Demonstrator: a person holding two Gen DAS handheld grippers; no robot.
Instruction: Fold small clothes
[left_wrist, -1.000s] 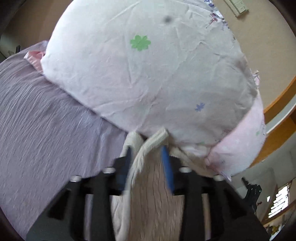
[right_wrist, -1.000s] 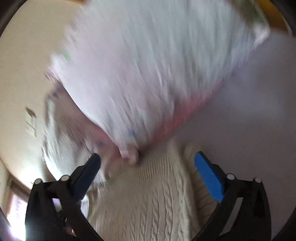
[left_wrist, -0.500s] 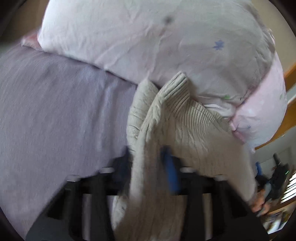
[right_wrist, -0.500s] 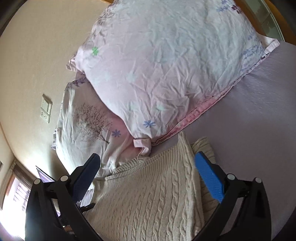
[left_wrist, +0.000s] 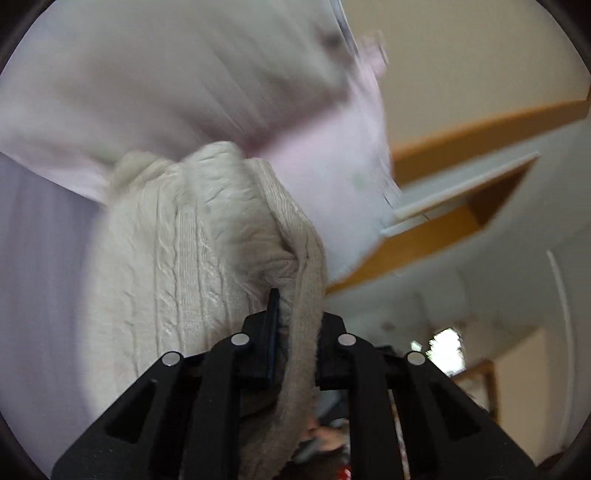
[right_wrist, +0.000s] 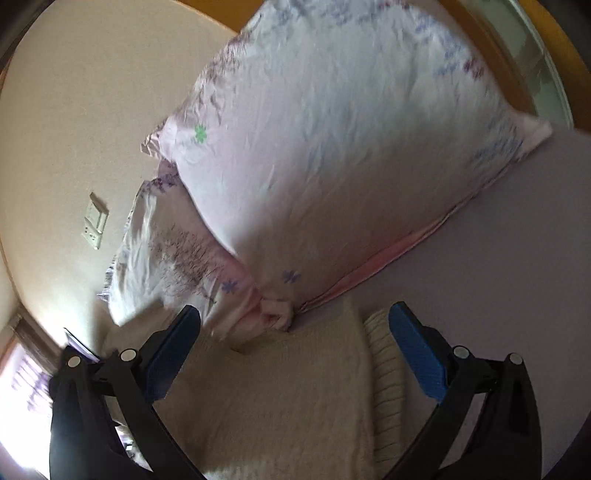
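— Cream cable-knit sweater (left_wrist: 192, 236): where is it?
— Bunched on the lilac bedsheet (right_wrist: 498, 266) below a floral pillow (right_wrist: 351, 147). The left gripper (left_wrist: 295, 314) is clamped on its ribbed edge; the right gripper (right_wrist: 295, 332) hovers above, jaws wide apart.

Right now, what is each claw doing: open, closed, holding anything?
Left claw: closed on the cream knit sweater.
Right claw: open, holding nothing, above the sweater.
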